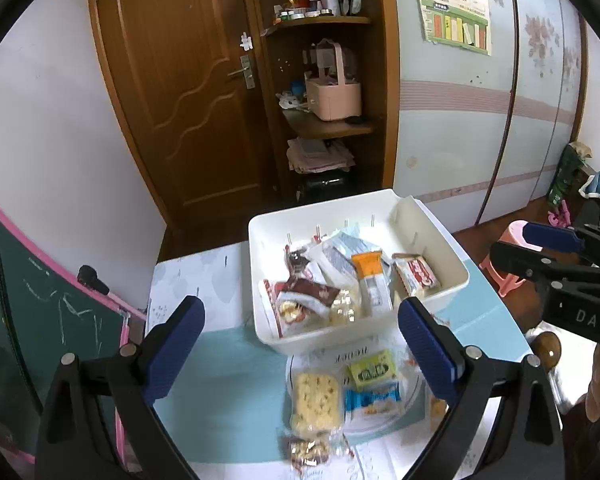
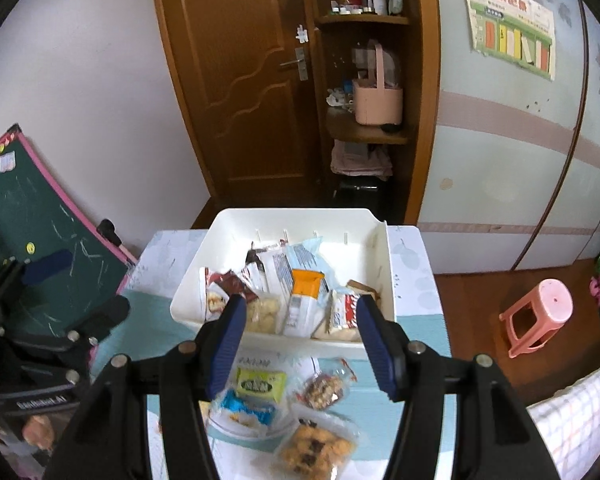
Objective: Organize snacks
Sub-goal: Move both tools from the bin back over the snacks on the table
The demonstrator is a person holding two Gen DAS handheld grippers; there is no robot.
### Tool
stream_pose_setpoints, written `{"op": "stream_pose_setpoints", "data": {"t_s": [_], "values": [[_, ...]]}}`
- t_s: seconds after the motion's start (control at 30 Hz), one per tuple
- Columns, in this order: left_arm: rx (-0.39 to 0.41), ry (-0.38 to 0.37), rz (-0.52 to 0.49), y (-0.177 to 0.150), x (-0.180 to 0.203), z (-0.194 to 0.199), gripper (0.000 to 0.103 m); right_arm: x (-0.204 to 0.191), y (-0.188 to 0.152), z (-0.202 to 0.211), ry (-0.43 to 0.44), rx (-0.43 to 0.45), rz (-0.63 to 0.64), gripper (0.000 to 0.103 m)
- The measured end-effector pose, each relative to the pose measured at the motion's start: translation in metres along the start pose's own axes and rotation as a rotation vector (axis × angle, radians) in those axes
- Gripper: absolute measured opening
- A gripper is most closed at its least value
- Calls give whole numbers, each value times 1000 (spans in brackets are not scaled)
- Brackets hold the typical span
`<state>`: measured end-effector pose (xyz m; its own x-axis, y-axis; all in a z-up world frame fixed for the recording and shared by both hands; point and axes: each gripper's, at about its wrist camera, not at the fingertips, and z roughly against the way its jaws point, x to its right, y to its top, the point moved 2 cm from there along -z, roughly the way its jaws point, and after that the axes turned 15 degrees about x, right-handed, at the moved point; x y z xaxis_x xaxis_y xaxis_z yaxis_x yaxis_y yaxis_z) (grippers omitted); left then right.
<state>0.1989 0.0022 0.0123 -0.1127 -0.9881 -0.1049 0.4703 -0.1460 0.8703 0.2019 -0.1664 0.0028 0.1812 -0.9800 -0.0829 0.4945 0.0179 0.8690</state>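
Observation:
A white bin [image 1: 452,280] [image 2: 188,300] holding several wrapped snacks stands at the far end of a small table. Nearer, on a white plate [image 1: 410,412], lie a green packet [image 1: 372,370] [image 2: 261,385], a blue packet [image 1: 370,400] [image 2: 246,410] and a pale cake bar [image 1: 315,400]. A nut bar [image 2: 323,391] and a cookie pack [image 2: 316,446] lie close by. My left gripper [image 1: 300,340] hangs open over the bin's near wall, holding nothing. My right gripper [image 2: 300,344] is open too, with empty jaws above the bin's front edge.
The table [image 1: 220,360] has a teal and white cloth. A green chalkboard [image 2: 40,220] leans at the left. A pink stool [image 2: 540,316] stands on the wooden floor at the right. Behind are a wooden door [image 1: 180,80] and open shelves [image 1: 324,128].

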Motion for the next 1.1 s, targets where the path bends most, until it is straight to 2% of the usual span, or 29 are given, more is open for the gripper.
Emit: {"op": "stream_pose_setpoints", "data": {"t_s": [0.2,0.37,0.53,0.73,0.93,1.1], "values": [[-26,-5,19,-26,-13,20,97,-5,-23,27,5,13,40,57],[-44,-15,62,-45,-26,32,97,-6,-41,42,42,17,37,57],[-45,-13,53,-65,-27,36,97,-4,-68,36,73,-51,-1,58],[-74,-29,31,-108,-12,26,97,1,-112,16,69,-137,-76,61],[-146,-43,51,-160,3,1,97,13,-161,-7,37,-210,-199,76],[-224,-27,138,-197,0,-25,97,18,-190,-23,-22,-231,-236,91]]}}
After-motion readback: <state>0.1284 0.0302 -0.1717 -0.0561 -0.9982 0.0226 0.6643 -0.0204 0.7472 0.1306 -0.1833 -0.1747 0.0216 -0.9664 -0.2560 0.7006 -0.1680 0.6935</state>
